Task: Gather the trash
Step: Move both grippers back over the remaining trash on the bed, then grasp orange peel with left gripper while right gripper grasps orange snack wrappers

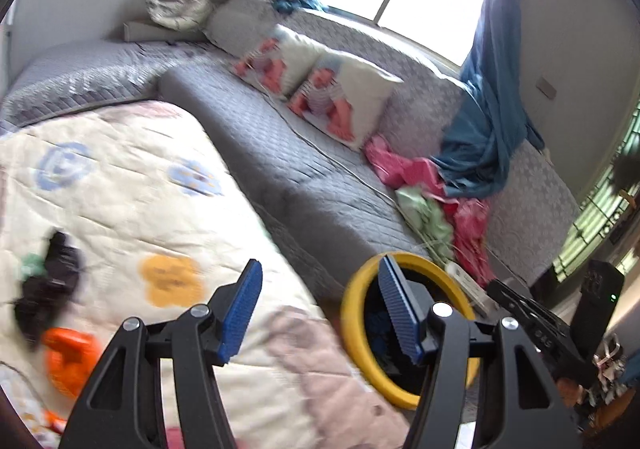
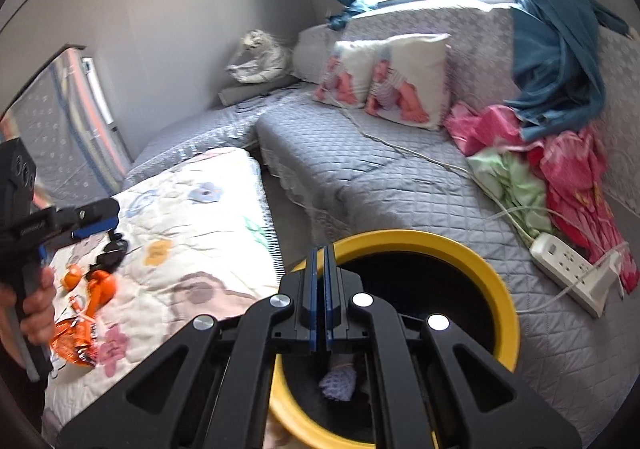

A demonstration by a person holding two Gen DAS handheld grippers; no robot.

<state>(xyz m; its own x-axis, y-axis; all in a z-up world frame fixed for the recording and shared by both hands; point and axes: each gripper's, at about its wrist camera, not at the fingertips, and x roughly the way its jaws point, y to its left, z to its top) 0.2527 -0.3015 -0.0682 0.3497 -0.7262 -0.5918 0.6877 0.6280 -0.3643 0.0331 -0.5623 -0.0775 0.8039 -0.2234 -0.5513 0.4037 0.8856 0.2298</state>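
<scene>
Several orange wrappers (image 2: 76,341) lie on the floral quilt (image 2: 192,233), left of the yellow bin (image 2: 420,245) by the grey sofa (image 2: 360,169); left gripper (image 1: 320,309) spread and empty, right gripper (image 2: 321,297) pressed together over the bin's rim.

Yellow-rimmed black bin (image 2: 496,289) holds crumpled paper (image 2: 338,383); orange wrappers (image 2: 76,341) litter the floral quilt (image 2: 192,233).

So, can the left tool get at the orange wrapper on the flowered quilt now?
Probably yes: the left tool is open and empty, and the orange wrapper lies uncovered on the flowered quilt, with nothing standing between them.
</scene>
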